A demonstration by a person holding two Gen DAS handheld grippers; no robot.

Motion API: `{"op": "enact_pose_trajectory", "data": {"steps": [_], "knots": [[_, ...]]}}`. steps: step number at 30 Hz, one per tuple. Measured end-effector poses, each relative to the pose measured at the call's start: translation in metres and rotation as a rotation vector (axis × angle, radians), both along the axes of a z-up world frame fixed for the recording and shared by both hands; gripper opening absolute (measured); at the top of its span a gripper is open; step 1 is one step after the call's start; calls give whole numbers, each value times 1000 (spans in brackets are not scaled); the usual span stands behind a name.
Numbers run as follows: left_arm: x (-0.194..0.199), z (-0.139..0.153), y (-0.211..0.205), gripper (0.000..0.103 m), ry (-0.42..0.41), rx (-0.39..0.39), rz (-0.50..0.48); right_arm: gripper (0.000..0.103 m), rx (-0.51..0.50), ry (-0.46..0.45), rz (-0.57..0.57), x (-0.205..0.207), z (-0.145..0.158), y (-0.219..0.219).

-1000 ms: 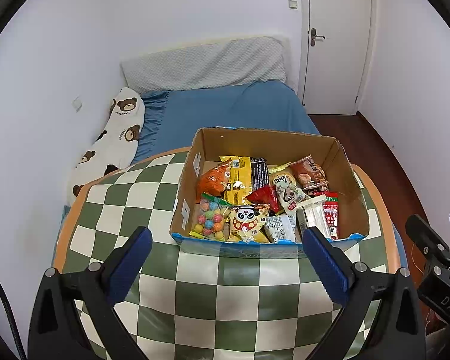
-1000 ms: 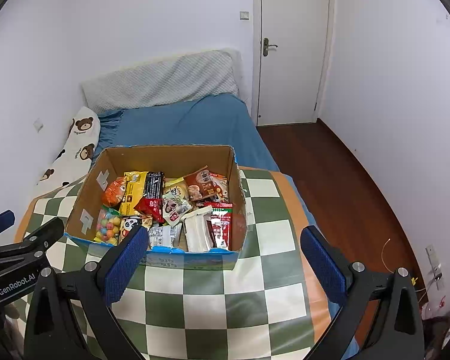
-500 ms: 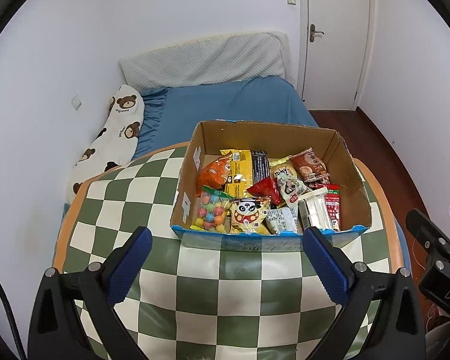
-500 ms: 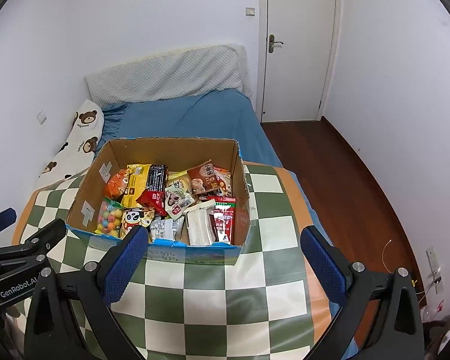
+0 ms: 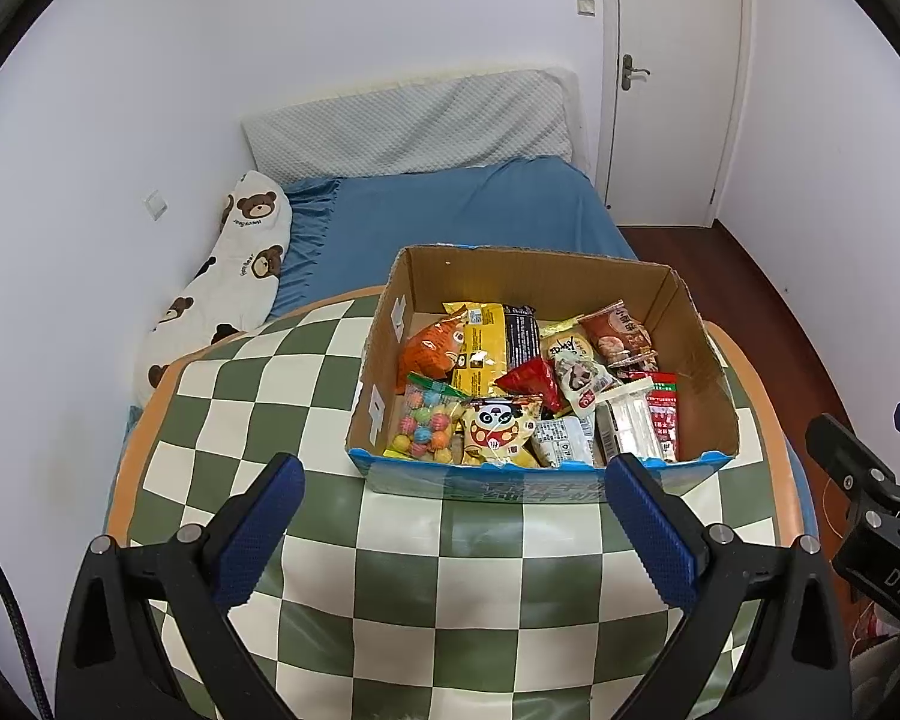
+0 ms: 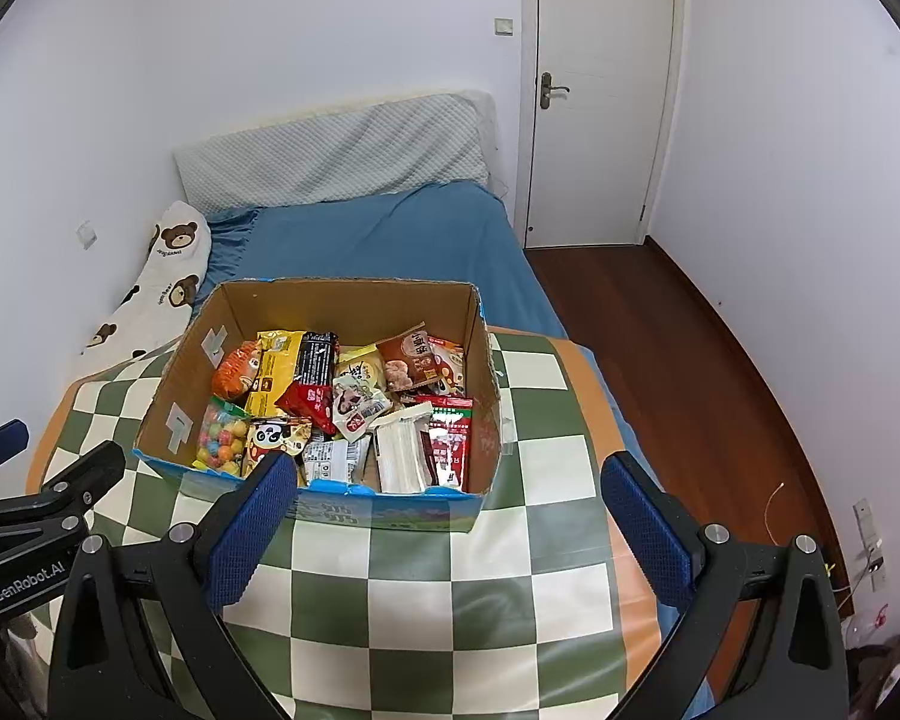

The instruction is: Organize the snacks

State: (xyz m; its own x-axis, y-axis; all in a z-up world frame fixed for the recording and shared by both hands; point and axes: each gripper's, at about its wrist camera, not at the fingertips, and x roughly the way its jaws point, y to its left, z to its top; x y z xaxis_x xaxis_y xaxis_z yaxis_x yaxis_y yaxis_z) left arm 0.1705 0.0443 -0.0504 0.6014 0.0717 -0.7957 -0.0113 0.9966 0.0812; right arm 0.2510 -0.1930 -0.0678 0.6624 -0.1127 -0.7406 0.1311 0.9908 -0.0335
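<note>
Snacks (image 5: 528,384) fill the box (image 5: 546,480); both hand-held grippers (image 5: 453,516) (image 6: 450,510) gape wide, only the right view showing wooden floor (image 6: 690,360).

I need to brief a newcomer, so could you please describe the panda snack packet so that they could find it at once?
Find the open cardboard box on the green-and-white checkered table. Look along its near wall, toward the left corner. The panda packet lies there, between the clear bag of coloured candy balls and a white printed packet; it alone shows a cartoon panda face on yellow.
</note>
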Motion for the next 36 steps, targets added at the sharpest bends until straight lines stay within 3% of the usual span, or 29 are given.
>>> {"op": "enact_pose_trajectory", "data": {"steps": [36], "knots": [[-3, 13, -5, 103, -14, -9, 7, 103, 12, -16, 18, -3, 10, -1]]}}
